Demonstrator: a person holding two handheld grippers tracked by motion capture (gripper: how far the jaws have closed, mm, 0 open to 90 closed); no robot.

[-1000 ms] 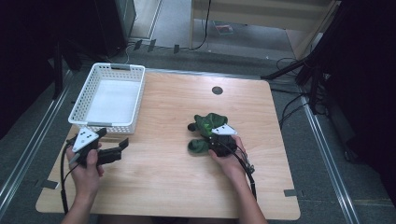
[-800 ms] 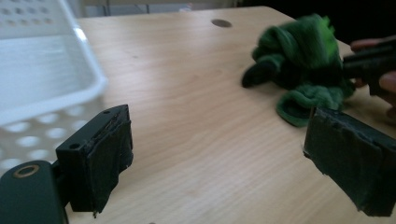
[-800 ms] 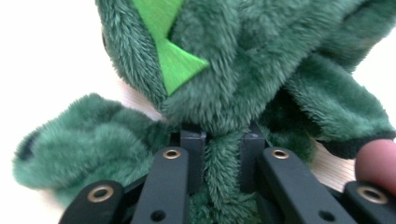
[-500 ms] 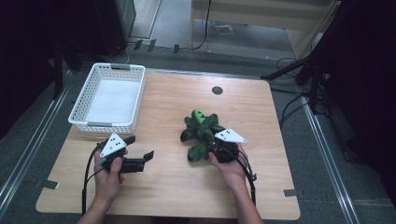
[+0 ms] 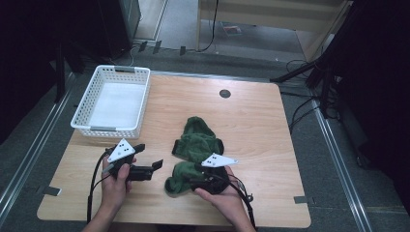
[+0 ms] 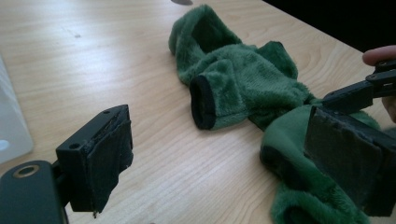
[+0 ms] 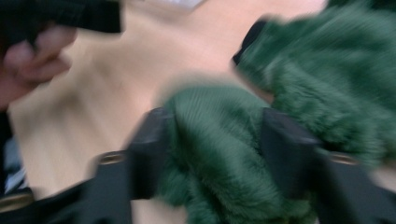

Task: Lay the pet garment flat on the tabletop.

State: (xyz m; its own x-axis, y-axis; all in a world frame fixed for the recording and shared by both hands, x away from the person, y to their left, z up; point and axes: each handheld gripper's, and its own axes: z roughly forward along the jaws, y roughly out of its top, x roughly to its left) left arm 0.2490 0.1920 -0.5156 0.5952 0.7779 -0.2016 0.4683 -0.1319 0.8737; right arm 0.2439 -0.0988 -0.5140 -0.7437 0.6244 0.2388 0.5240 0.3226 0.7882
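1. Green fleece garment (image 5: 196,150) lies crumpled on the wooden counter (image 5: 270,125), near the person's edge and well apart from the white basket (image 5: 112,102) at the far left.
2. Right gripper (image 7: 215,154) has just been opening its jaws; a thick fold of fleece sits between them, but the view is blurred, so I cannot tell whether the pads press on it.
3. Left gripper (image 6: 219,172) is released, jaws spread wide, hovering just beside the near sleeve cuff (image 6: 201,102).
4. My read: this is the re-gripping step of a spread or fold.
5. Next move likely calls for the left gripper to close on a cuff or hem, low to the counter.
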